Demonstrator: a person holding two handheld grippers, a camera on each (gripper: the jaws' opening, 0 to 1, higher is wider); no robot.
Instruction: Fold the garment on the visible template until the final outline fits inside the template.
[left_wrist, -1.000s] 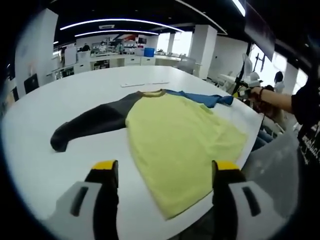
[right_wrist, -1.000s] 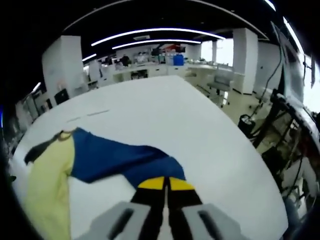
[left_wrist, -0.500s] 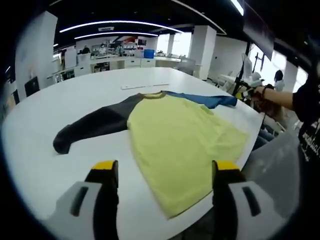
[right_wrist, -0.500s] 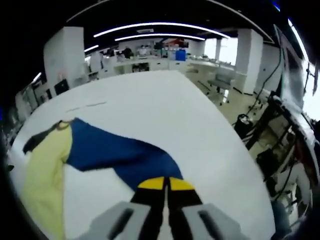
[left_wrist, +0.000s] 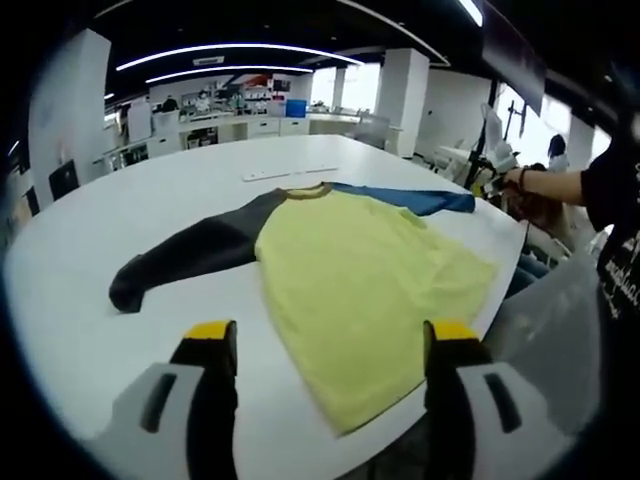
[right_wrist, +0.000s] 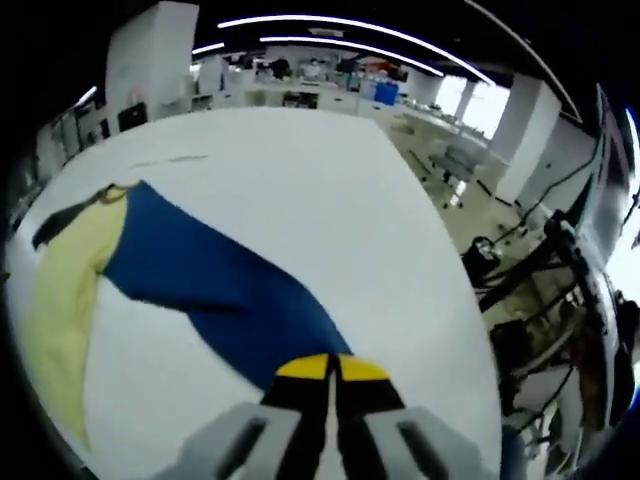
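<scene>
A shirt (left_wrist: 360, 275) with a yellow body, one dark grey sleeve (left_wrist: 190, 250) and one blue sleeve (right_wrist: 215, 290) is spread flat on a white table (left_wrist: 90, 300). The left gripper (left_wrist: 325, 345) is held with jaws apart, the yellow hem lying between them at twelve o'clock. The right gripper (right_wrist: 328, 368) is clamped together on the blue sleeve's cuff, the sleeve stretching away toward ten o'clock.

Place: open-plan lab or office
Evidence: large white table (left_wrist: 150, 200), ceiling light strips (left_wrist: 230, 48), far workbenches (left_wrist: 230, 120), white columns (left_wrist: 405, 95)
</scene>
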